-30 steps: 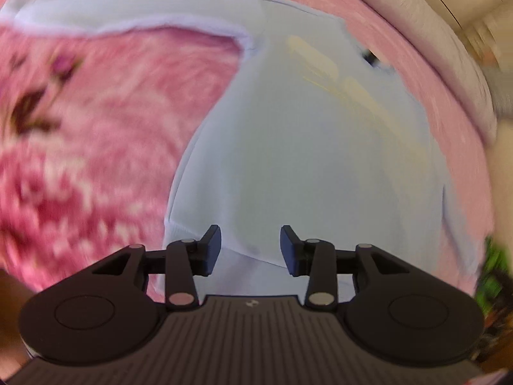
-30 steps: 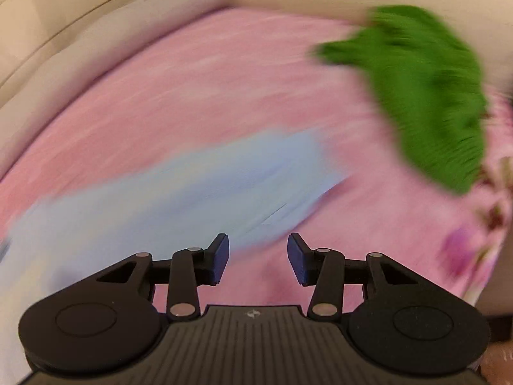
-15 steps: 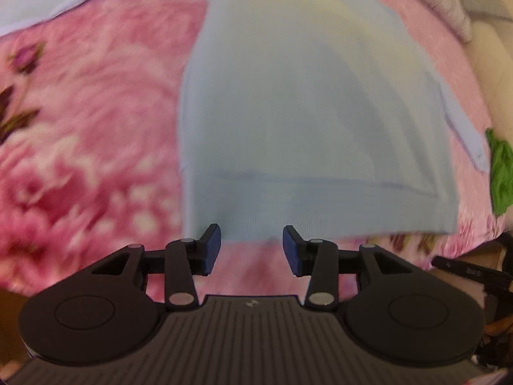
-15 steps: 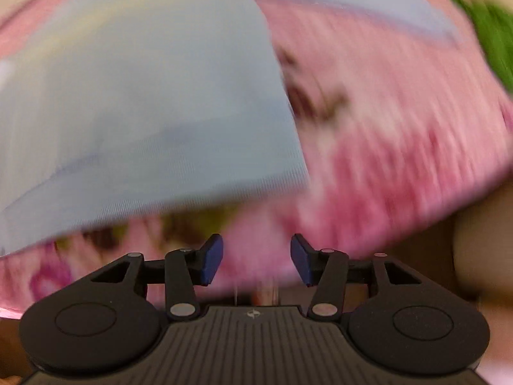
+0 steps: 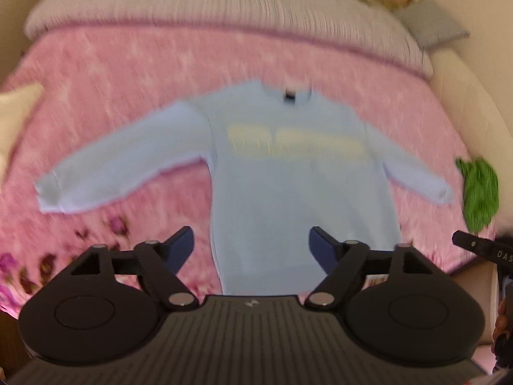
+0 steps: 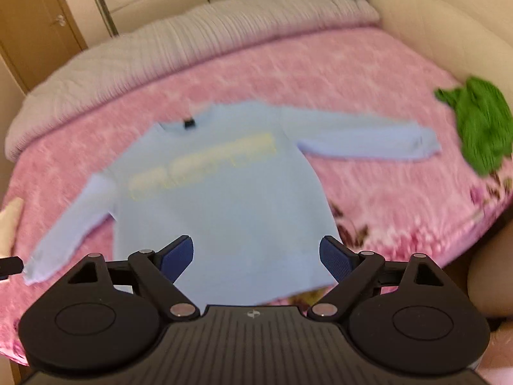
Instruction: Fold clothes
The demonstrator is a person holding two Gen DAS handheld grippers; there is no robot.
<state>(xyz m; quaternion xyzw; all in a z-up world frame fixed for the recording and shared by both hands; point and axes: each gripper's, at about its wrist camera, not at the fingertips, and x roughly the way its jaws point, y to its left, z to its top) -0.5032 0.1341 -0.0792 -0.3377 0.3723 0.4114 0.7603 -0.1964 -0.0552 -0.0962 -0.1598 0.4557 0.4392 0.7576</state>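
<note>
Blue sweater lies flat on the pink bed, sleeves spread. Left hand-held gripper and right hand-held gripper have just been opening, nothing between them. We should pinch one cuff, fold inward squarely.

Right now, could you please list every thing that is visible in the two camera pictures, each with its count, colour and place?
long-sleeved knit sweater: one, light blue with a pale yellow print, lying flat on the blanket, both sleeves spread out.
crumpled knit garment: one, green, on the blanket beyond the sweater's sleeve cuff.
fleece blanket: one, pink with flowers, covering the bed.
ribbed quilt: one, grey-white, along the bed's far end.
small cushion: one, grey, far corner.
wooden wardrobe: one, brown, behind the bed.
left tool: one, black with blue pads, open, empty.
right tool: one, same colours, open, empty.
</note>
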